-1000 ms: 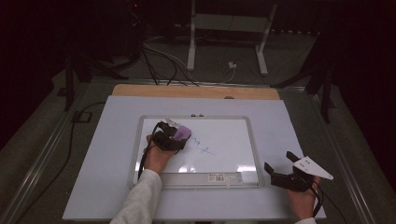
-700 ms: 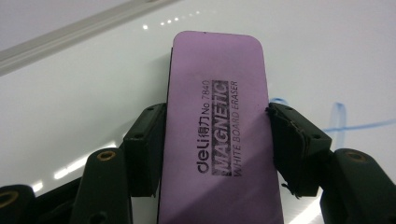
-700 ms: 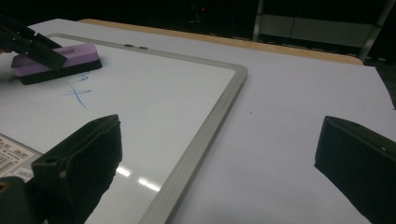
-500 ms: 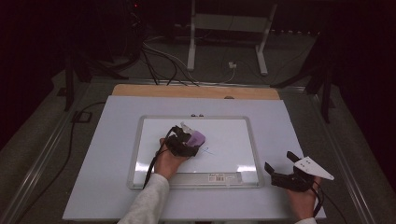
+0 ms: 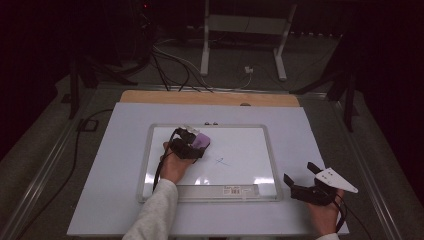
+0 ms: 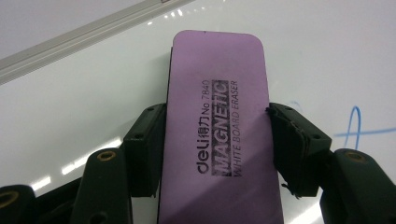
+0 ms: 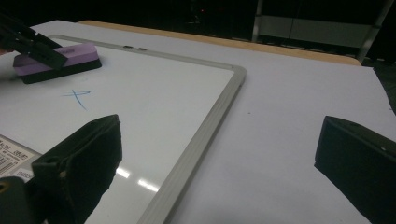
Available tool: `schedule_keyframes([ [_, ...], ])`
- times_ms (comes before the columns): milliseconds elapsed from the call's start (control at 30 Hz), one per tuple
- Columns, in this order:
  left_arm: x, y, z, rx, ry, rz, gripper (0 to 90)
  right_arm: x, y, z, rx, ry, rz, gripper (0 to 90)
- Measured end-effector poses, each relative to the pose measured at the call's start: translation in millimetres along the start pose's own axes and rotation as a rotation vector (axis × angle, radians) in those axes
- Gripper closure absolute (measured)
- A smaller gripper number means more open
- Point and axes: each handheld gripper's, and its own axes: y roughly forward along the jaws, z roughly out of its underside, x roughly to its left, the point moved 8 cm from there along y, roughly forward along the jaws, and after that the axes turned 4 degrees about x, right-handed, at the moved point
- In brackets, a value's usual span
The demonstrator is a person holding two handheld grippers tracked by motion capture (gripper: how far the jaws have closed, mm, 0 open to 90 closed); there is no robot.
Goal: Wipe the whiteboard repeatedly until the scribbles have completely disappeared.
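- Nearest to us, our right gripper (image 5: 305, 186) sits off the whiteboard's right edge on the white table top (image 5: 100, 165), jaws spread wide with nothing between them.
- Bit further in, our left gripper (image 5: 192, 150) is clamped on the purple eraser (image 6: 219, 135), pads squeezing its long sides.
- The eraser lies flat on the whiteboard (image 5: 250, 150), upper-left part of it, near the top frame.
- Just to the right of the eraser there's a small blue mark (image 5: 221, 161), not touching it.
- At the board's near edge runs a label strip (image 5: 235, 190) with a barcode.
- Past the board, a wooden edge (image 5: 210, 98), then cables (image 5: 175, 65) and a white stand (image 5: 240, 40) in the dark.
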Motion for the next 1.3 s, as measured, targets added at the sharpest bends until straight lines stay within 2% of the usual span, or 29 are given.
schedule_keyframes([
  [33, -1.4, 0.1, -0.4, 0.001, 0.004, -0.003, 41.8, 0.0, 0.0, 0.0, 0.000, 0.000, 0.000, 0.8],
  [100, -9.4, 0.4, 0.4, 0.013, 0.011, 0.048, 41.8, 0.3, 0.3, 0.1, 0.001, 0.000, -0.001, 0.8],
  [300, -43.0, -4.0, 6.1, 0.035, 0.134, 0.086, 41.8, 0.6, -0.2, -0.4, -0.002, 0.000, -0.001, 0.8],
  [367, -46.3, -6.3, 8.8, 0.033, 0.158, 0.073, 41.8, -0.2, -0.8, -0.4, -0.002, 0.003, 0.002, 0.7],
  [467, -40.8, -7.7, 10.8, 0.032, 0.146, 0.068, 41.8, -0.9, -1.3, -0.3, -0.003, 0.003, 0.003, 0.8],
  [567, -24.4, -7.9, 9.2, 0.031, 0.123, 0.017, 41.8, -1.0, -1.6, -0.4, -0.003, 0.003, 0.003, 0.8],
  [667, -5.4, -5.3, 5.6, 0.028, 0.051, -0.002, 41.8, -0.9, -1.0, -0.3, -0.003, 0.005, 0.003, 0.8],
  [733, -1.7, -3.0, 3.5, 0.023, 0.016, 0.015, 41.8, -0.1, -0.8, -0.4, -0.002, 0.002, 0.001, 0.8],
  [800, -4.4, -2.8, 2.7, 0.024, 0.029, -0.005, 41.8, 0.5, -0.4, -0.5, -0.003, 0.000, 0.000, 0.8],
  [933, -23.8, -1.9, 1.5, 0.026, 0.091, 0.005, 41.8, 0.7, 0.6, 0.2, 0.003, -0.002, 0.000, 0.8],
  [1100, -48.6, -0.5, 0.9, 0.025, 0.147, 0.029, 41.8, 1.2, 0.4, -0.1, 0.002, -0.002, 0.000, 0.8],
  [1300, -82.5, -3.4, 6.1, 0.037, 0.235, 0.088, 41.8, 1.2, 0.4, 0.0, 0.002, -0.003, -0.001, 0.8],
])
